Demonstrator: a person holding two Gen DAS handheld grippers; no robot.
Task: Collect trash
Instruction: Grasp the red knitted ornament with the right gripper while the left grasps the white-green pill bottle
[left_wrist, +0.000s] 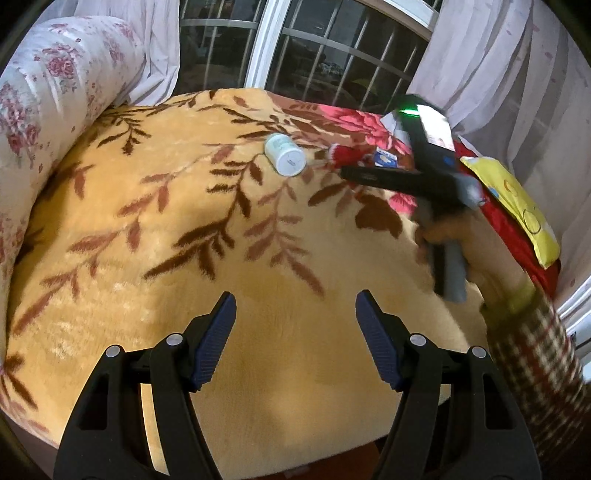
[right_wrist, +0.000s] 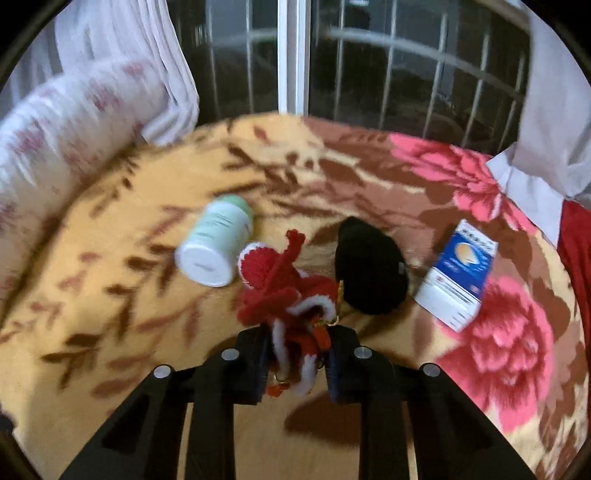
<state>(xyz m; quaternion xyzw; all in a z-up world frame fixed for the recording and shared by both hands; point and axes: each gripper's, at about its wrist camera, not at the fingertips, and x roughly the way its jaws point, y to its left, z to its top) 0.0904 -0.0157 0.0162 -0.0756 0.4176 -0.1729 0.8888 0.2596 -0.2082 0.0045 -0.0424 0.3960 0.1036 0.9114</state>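
On a tan leaf-patterned blanket (left_wrist: 258, 240) lie a white bottle (right_wrist: 216, 240) on its side, a black pouch-like object (right_wrist: 367, 266) and a blue and white box (right_wrist: 458, 277). My right gripper (right_wrist: 299, 343) is shut on a red and white knitted item (right_wrist: 280, 280), which sticks out ahead of the pads next to the bottle. In the left wrist view the bottle (left_wrist: 286, 155), the knitted item (left_wrist: 343, 153) and the box (left_wrist: 384, 159) sit at the far side, with the right gripper (left_wrist: 345, 170) reaching in from the right. My left gripper (left_wrist: 295, 295) hangs open over bare blanket with nothing in it.
A rolled floral quilt (left_wrist: 55, 92) lines the left edge. A barred window (left_wrist: 332, 48) and pale curtains (left_wrist: 498, 74) stand behind the bed. A yellow cushion (left_wrist: 517, 199) on red fabric lies at the right. A checked sleeve (left_wrist: 535, 350) and hand hold the right tool.
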